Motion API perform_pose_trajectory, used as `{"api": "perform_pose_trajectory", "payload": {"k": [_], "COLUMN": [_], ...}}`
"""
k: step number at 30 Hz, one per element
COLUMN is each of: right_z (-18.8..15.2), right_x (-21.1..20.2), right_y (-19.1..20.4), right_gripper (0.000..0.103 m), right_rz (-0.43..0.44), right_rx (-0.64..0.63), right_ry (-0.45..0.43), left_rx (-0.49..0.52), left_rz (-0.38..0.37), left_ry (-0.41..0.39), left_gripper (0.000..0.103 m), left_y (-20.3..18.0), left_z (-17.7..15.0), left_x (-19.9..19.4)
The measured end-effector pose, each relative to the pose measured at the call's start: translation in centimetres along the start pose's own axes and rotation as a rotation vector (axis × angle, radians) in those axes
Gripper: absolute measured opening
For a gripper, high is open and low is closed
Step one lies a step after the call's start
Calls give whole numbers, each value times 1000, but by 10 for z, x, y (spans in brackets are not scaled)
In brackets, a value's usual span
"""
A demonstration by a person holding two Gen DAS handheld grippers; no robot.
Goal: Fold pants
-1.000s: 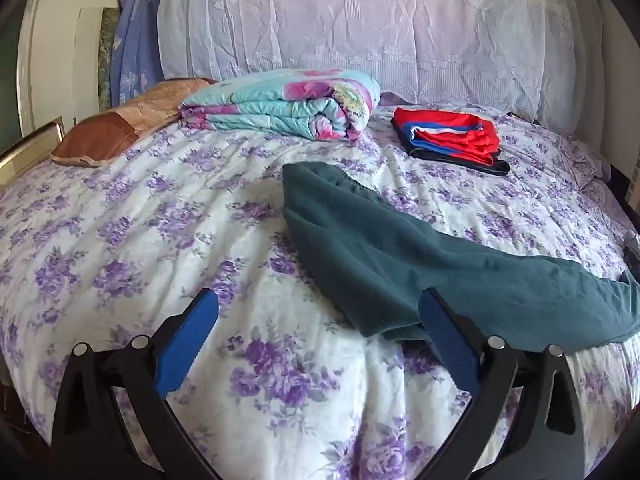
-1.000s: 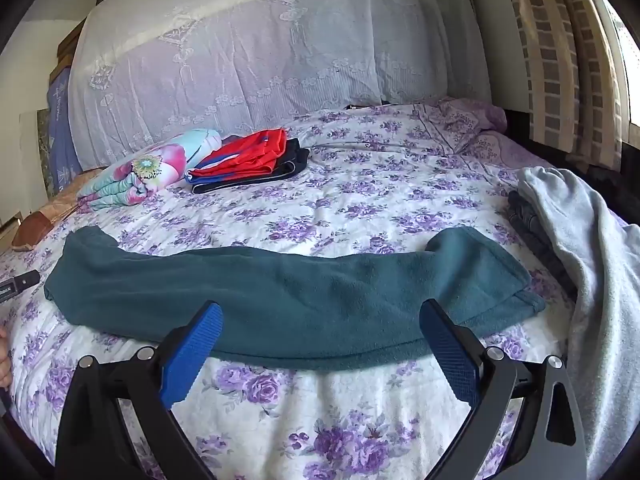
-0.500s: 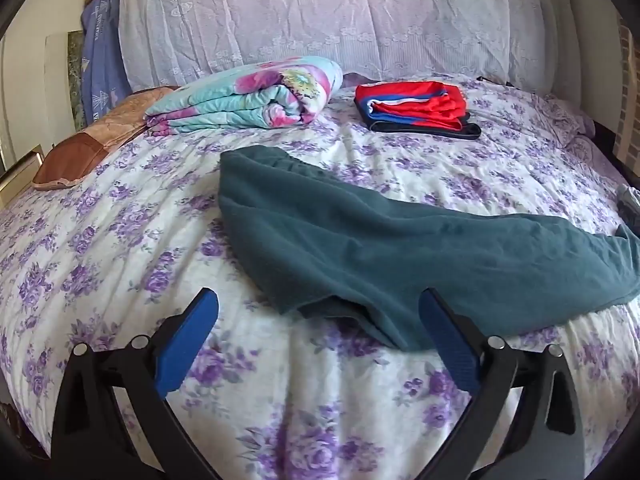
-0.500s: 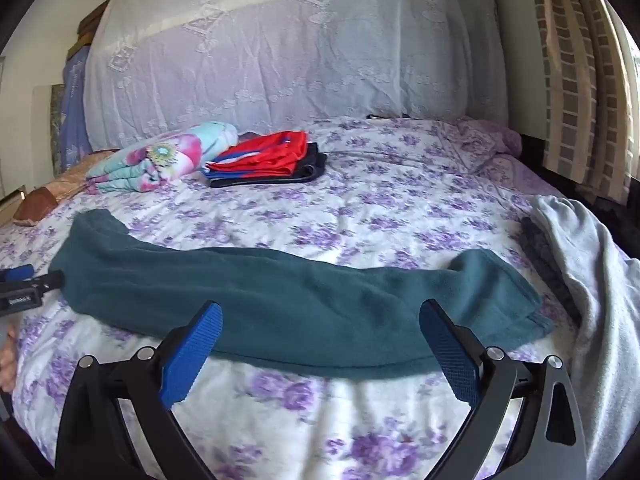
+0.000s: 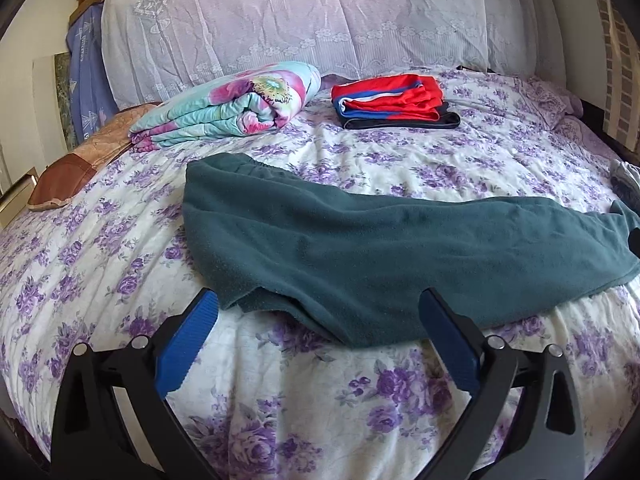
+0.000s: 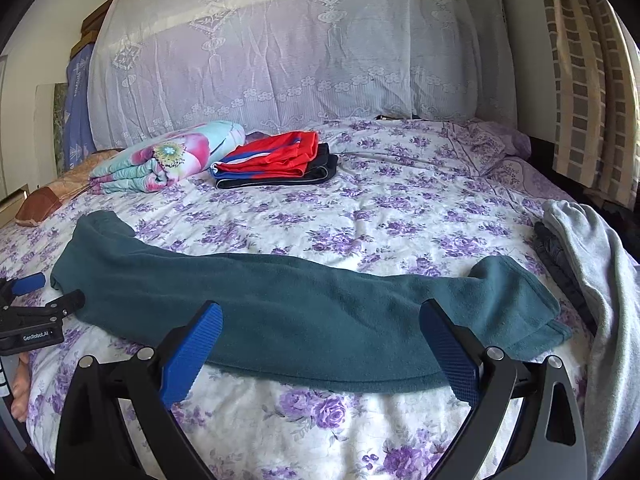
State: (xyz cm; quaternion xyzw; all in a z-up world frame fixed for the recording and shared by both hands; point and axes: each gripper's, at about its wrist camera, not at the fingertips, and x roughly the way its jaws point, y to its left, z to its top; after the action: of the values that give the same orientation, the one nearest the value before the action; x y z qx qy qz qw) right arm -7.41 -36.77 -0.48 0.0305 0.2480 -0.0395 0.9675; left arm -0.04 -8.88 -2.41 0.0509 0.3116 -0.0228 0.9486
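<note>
Dark teal fleece pants (image 5: 360,248) (image 6: 288,300) lie folded lengthwise across the flowered bed, waistband at the left and leg cuffs at the right. My left gripper (image 5: 318,344) hovers open just short of the near edge by the waist end. My right gripper (image 6: 320,352) is open too, its blue pads on either side of the near hem at the leg part, with nothing pinched. In the right wrist view the left gripper's tips (image 6: 44,300) show at the far left beside the waistband.
A rolled floral quilt (image 5: 232,108) and a folded red and blue garment stack (image 5: 394,100) lie at the back of the bed. A grey garment (image 6: 592,280) over dark clothes lies at the right edge. A brown pillow (image 5: 68,172) sits far left. Curtains hang on the right.
Both grippers moved in closer to the pants' near edge. The left view swung right, so the waist end now sits between its fingers. Both stayed open.
</note>
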Motion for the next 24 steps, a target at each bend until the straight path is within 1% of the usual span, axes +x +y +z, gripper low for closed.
{"api": "perform_pose_trajectory", "payload": {"k": [5, 11, 24], "right_z": [-1, 0, 0], "right_x": [1, 0, 3], "right_y": [-2, 6, 7], "right_gripper": [100, 100, 100], "right_rz": [-13, -29, -26], "right_rx": [7, -40, -43], "right_ry": [-1, 3, 15], "left_rx": [-11, -18, -32], "left_rz": [-6, -14, -23], "left_ry": [1, 4, 8], "left_gripper": [98, 98, 98], "left_y": [3, 4, 4], "left_z": [-1, -1, -2], "left_x": [0, 0, 1]}}
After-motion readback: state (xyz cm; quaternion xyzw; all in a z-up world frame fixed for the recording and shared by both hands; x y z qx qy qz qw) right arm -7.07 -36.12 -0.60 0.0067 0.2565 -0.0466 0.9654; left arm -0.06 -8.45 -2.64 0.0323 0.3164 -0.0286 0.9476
